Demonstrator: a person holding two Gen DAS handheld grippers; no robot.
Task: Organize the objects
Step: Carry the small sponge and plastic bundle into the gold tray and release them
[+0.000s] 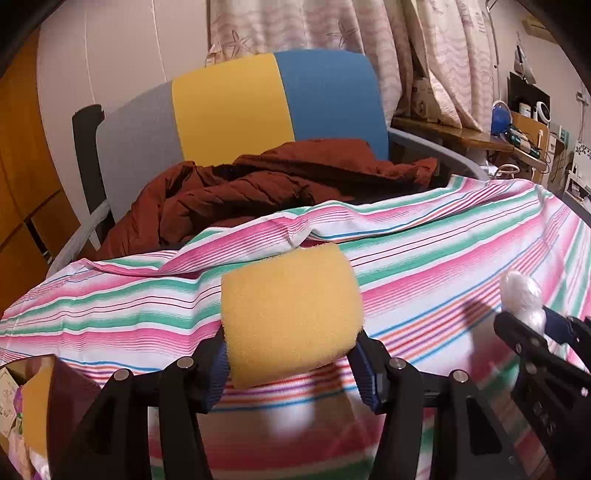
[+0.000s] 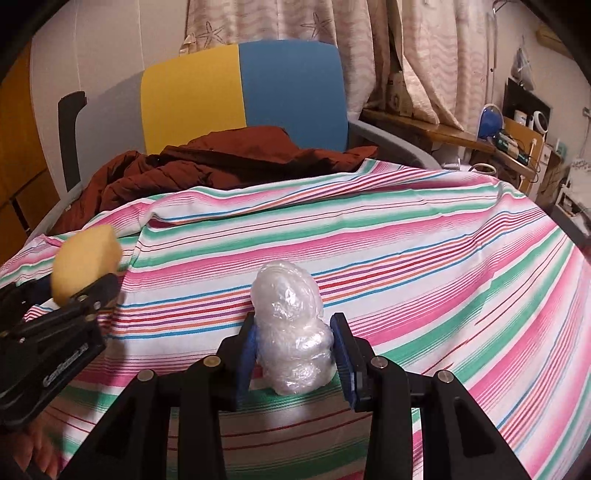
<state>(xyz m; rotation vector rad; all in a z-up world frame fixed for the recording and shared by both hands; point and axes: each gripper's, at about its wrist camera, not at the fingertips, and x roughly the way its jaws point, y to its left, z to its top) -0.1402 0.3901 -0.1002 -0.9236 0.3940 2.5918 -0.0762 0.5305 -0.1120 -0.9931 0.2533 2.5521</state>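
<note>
My left gripper (image 1: pixel 290 363) is shut on a yellow sponge (image 1: pixel 291 314) and holds it above the striped tablecloth (image 1: pixel 443 258). The sponge also shows at the left of the right wrist view (image 2: pixel 86 258). My right gripper (image 2: pixel 295 354) is shut on a crumpled ball of clear plastic wrap (image 2: pixel 291 332), held over the cloth. In the left wrist view the right gripper (image 1: pixel 532 325) shows at the right edge with the plastic ball (image 1: pixel 521 295) in it. The two grippers are side by side, apart.
A chair (image 1: pixel 229 103) with grey, yellow and blue back panels stands behind the table, with a rust-brown jacket (image 1: pixel 240 195) heaped on its seat. Curtains (image 1: pixel 332 26) hang behind. A cluttered wooden shelf (image 1: pixel 517 144) is at the far right.
</note>
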